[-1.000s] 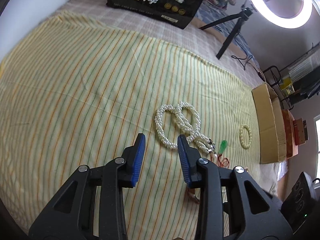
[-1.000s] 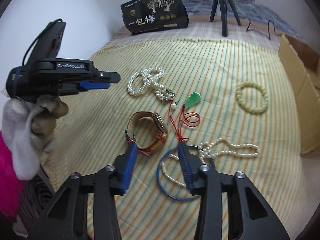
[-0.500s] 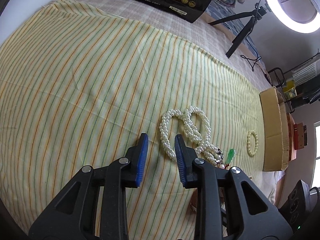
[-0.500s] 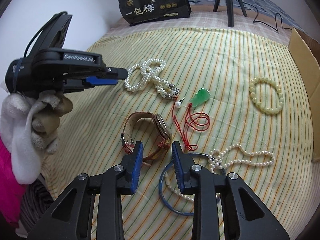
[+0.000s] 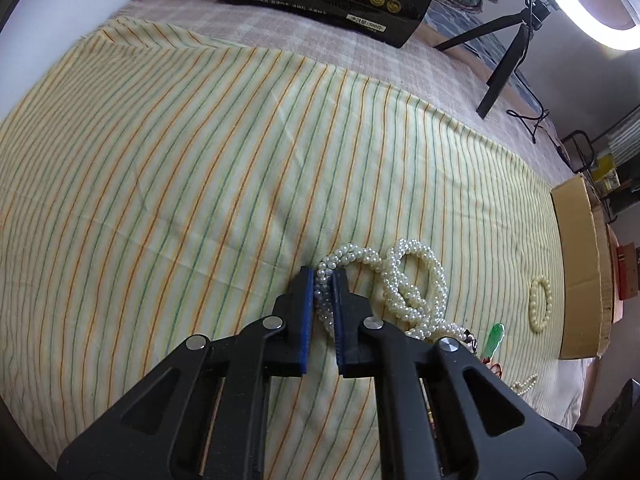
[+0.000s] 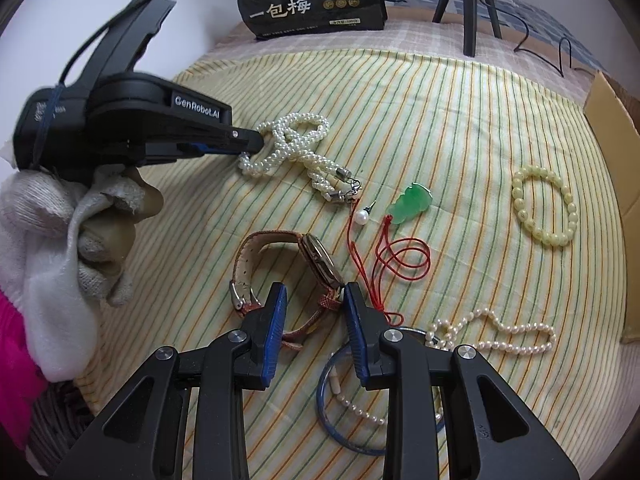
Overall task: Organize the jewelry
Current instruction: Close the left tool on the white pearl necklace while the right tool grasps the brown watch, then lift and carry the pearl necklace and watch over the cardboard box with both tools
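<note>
A twisted pearl necklace (image 5: 394,280) (image 6: 312,168) lies on the striped cloth (image 5: 200,160). My left gripper (image 5: 323,276) (image 6: 254,146) is shut on its left loop, with pearls pinched between the blue pads. A brown-strapped watch (image 6: 320,260) lies on its side near the front. My right gripper (image 6: 316,296) stands open just over it, its fingers straddling the lower strap. I cannot see the pads pressing on the strap.
Around the watch lie a green pendant (image 6: 412,202) on a red cord (image 6: 404,256), a pearl earring (image 6: 362,216), a yellow bead bracelet (image 6: 520,200), a blue bangle (image 6: 320,392) and a thin pearl strand (image 6: 504,328). A cardboard box (image 6: 612,120) stands right; a black bag (image 6: 312,4) and tripod (image 6: 470,20) behind.
My left gripper came down onto the pearl necklace and closed on its loop. My right gripper dropped toward the watch and its jaws narrowed a little.
</note>
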